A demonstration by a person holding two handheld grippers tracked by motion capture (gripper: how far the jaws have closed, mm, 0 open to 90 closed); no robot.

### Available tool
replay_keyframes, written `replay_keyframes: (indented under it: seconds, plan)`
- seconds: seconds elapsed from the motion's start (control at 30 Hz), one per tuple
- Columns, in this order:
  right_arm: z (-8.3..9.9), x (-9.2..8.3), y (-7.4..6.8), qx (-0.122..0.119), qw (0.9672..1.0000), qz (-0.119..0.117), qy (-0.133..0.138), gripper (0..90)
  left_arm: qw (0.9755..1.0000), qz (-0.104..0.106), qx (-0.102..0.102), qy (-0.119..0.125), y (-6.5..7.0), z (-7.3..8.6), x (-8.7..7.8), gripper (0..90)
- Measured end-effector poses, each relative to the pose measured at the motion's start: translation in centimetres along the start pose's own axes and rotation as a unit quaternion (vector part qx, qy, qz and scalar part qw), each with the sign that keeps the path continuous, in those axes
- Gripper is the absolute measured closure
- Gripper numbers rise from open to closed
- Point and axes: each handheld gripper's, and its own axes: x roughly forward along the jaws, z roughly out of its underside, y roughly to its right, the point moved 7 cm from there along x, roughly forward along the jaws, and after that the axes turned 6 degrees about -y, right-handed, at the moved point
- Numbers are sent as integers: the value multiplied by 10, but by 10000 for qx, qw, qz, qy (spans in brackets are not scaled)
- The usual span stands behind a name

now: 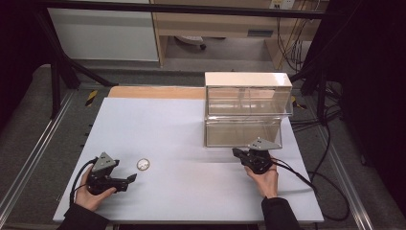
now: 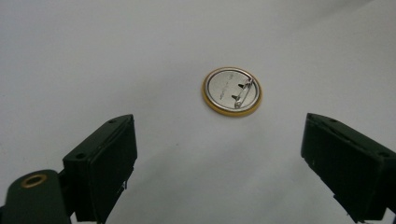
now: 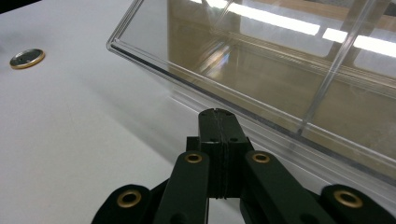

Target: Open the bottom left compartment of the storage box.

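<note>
Pin badge (image 2: 232, 91) face-down, its front hidden against the table (image 2: 116, 56).

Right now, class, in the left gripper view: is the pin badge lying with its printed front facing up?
No: the pin badge lies on the table with its metal back and safety pin facing up.

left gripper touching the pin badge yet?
Apart. In the left gripper view, the left gripper has its jaws wide open, and the pin badge lies beyond their tips with bare table between.

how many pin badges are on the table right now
1: the badge lies pin side up on the table, just ahead of the open left gripper.
</note>
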Motion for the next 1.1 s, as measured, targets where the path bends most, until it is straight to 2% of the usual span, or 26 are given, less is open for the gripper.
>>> replay_keyframes:
  seconds: [0.43,1.1]
  plan:
    - [-2,-4,-2,49,10000,-50,69,900,10000,-19,-3,8,-1,0,-1,103]
    - [-1,-3,-5,176,9996,108,192,900,10000,-13,15,-4,0,0,0,103]
